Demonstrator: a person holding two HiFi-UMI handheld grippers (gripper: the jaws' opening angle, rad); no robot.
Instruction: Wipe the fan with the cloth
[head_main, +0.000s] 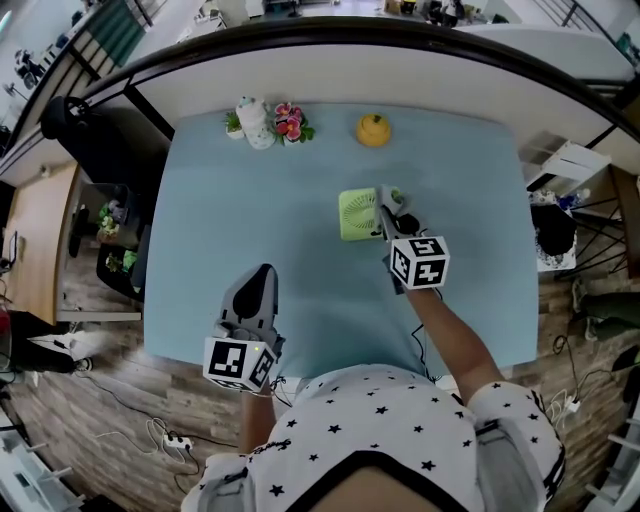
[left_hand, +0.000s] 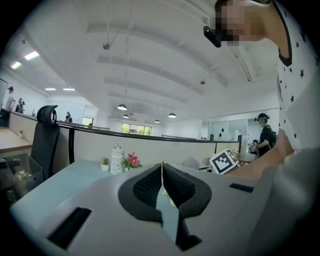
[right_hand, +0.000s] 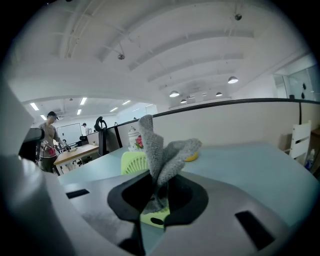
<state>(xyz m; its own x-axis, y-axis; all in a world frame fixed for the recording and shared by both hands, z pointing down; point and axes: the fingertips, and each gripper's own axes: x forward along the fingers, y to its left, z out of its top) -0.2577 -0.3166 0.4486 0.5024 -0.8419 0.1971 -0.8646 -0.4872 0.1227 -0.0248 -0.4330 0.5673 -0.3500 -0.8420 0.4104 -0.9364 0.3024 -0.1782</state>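
Note:
A small light-green fan (head_main: 358, 214) lies on the pale blue table (head_main: 250, 210) right of centre. In the right gripper view its green body (right_hand: 134, 161) shows just past the jaws. My right gripper (head_main: 387, 213) is at the fan's right edge, shut on a grey cloth (right_hand: 160, 155) that sticks up folded between the jaws. The cloth (head_main: 397, 207) shows as a grey lump beside the fan in the head view. My left gripper (head_main: 262, 278) hovers over the table's near left part, shut and holding nothing (left_hand: 161, 172).
At the table's far edge stand a white jar (head_main: 254, 122), a small pink flower pot (head_main: 290, 122) and a yellow round object (head_main: 374, 129). A black office chair (head_main: 75, 125) sits left of the table. A white chair (head_main: 565, 165) stands at the right.

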